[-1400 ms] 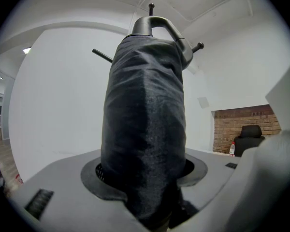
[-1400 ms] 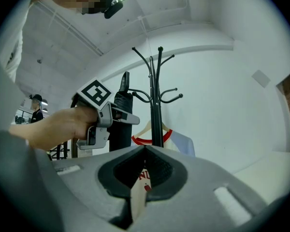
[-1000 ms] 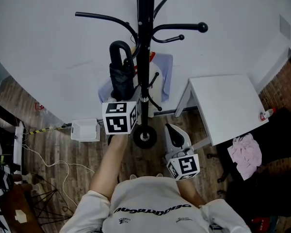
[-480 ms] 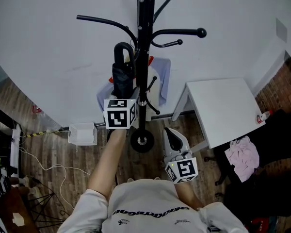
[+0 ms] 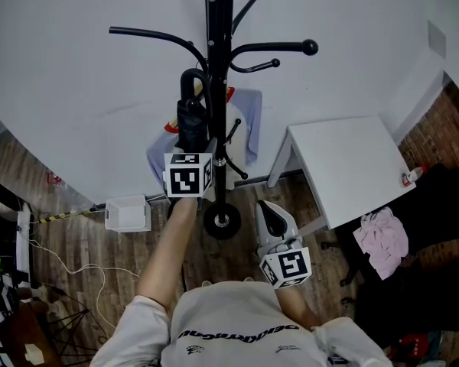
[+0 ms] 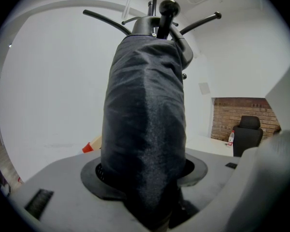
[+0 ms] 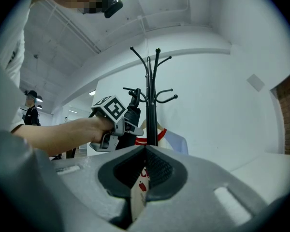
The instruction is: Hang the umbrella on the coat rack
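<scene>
**Umbrella held upright beside the rack pole, left fingers clamped on it**

At far left I see one white box (image 5: 127, 213) on the wood floor. Next comes my left gripper (image 5: 191, 153), its fingers (image 6: 58, 187) closed on the one folded black umbrella (image 5: 191, 117). In the left gripper view the umbrella's cloth fills the gap and blocks most of what lies ahead. The umbrella stands upright, just left of the pole of the single coat rack (image 5: 216, 67), with its hooked handle uppermost against the pole. I cannot tell whether the handle sits over a hook.

The rack's top is cut off by the frame edge, and I count six arms on it. Pale clothing with red trim (image 5: 241, 125) hangs behind the pole, half hidden.

My right gripper (image 5: 271, 216) is low and well apart from the rack. Its fingers (image 7: 169, 170) are drawn together. A thin white strip with red print (image 7: 137, 197) shows in the slit, and I cannot make out what it is.

Further right stands one white counter (image 5: 344, 167), then one pink cloth (image 5: 382, 239).
</scene>
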Available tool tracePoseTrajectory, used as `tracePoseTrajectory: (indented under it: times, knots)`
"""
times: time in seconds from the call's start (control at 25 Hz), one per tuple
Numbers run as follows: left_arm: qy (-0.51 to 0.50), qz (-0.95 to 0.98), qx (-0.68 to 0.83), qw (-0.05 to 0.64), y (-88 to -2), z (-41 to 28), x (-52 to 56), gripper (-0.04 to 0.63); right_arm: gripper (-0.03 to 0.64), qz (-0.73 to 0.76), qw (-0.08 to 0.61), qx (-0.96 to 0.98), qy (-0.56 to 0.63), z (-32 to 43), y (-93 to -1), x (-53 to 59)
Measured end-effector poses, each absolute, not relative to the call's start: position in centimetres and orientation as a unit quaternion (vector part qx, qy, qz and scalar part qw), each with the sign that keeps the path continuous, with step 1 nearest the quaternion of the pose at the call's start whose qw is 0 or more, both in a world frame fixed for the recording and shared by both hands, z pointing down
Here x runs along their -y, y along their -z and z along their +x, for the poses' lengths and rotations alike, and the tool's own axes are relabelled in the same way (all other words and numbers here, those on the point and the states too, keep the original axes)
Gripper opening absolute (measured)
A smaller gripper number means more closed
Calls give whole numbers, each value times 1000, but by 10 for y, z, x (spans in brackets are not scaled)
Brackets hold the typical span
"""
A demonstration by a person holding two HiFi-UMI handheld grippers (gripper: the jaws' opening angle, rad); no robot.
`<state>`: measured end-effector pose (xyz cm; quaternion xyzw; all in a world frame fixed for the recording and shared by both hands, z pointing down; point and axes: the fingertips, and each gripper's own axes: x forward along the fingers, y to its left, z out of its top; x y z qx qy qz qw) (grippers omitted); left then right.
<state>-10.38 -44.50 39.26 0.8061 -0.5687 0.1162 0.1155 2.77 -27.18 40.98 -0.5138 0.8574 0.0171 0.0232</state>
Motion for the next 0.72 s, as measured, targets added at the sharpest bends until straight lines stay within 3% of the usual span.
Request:
tracePoseTrajectory:
  times: [0.72]
  knots:
    - [-136, 806, 555, 156, -438, -87, 461, 261, -2, -519, 19, -855, -8, 37, -416, 282]
